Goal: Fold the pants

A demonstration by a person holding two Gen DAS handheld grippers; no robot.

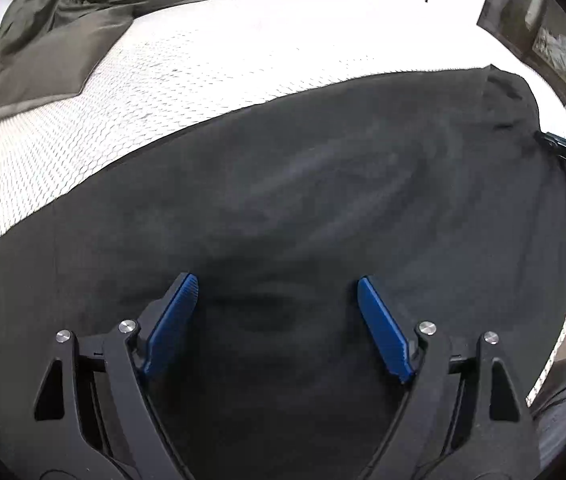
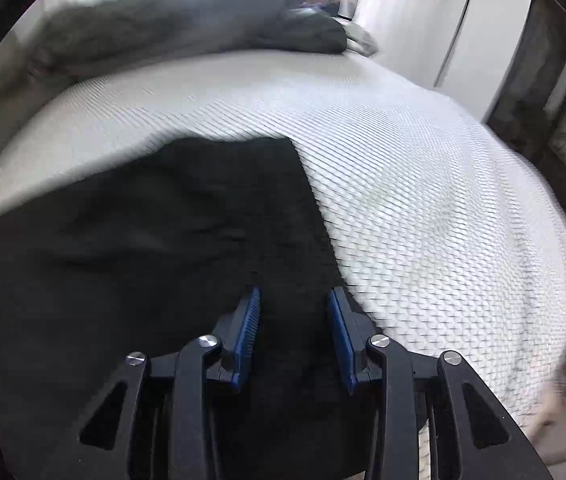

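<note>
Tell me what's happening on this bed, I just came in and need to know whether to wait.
A person is folding black pants spread flat on a white textured mattress, using handheld tongs in each hand. The left tongs hang wide open over the middle of the fabric, gripping nothing. The right tongs are narrower but still gapped, near the pants' right edge, with no fabric visibly pinched. A crumpled grey blanket lies at the far end.

A bed [image 1: 211,60] with a white textured cover carried black pants [image 1: 303,208] spread flat near its edge, and grey bedding [image 1: 59,28] lay crumpled beyond the pants.
</note>
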